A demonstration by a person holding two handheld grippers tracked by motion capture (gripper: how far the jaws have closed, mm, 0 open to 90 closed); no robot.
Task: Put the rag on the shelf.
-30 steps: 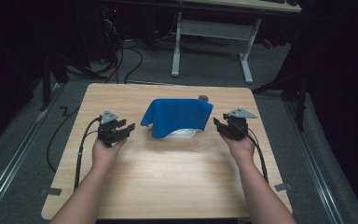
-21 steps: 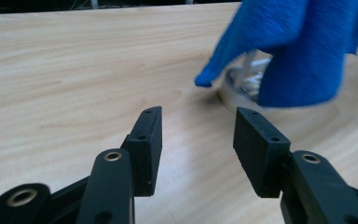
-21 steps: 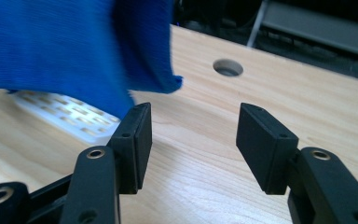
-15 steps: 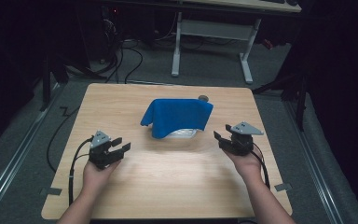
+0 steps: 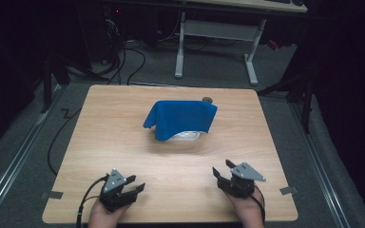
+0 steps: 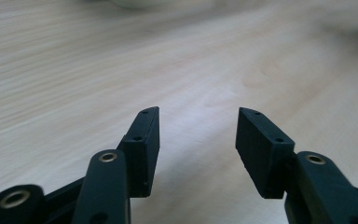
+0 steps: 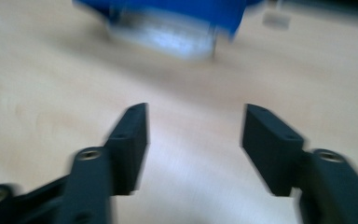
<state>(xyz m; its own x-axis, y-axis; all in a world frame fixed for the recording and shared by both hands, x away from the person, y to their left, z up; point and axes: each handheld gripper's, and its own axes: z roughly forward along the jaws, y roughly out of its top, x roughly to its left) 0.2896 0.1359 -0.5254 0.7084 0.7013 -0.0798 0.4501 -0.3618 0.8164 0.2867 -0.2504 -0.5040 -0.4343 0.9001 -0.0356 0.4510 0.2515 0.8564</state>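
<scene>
A pale wooden table fills the middle of the scene, set on a dark grey floor. At its centre sits a blue cloth, draped like a tent over a clear, shallow container whose rim peeks out under the cloth's near edge. I judge the cloth soft, light and limp, likely to sag and slide when lifted, so a hanging corner or the near hem looks the best place to pinch. The container beneath seems thin, light plastic, and could shift if the cloth drags on it.

The cloth is a deep, even blue with gentle folds. A small dark round thing lies just behind it, too small to identify.

I hold my left gripper near the table's front left edge, jaws spread and empty. My right gripper hovers at the front right, jaws likewise spread, holding nothing, well apart from the cloth
</scene>
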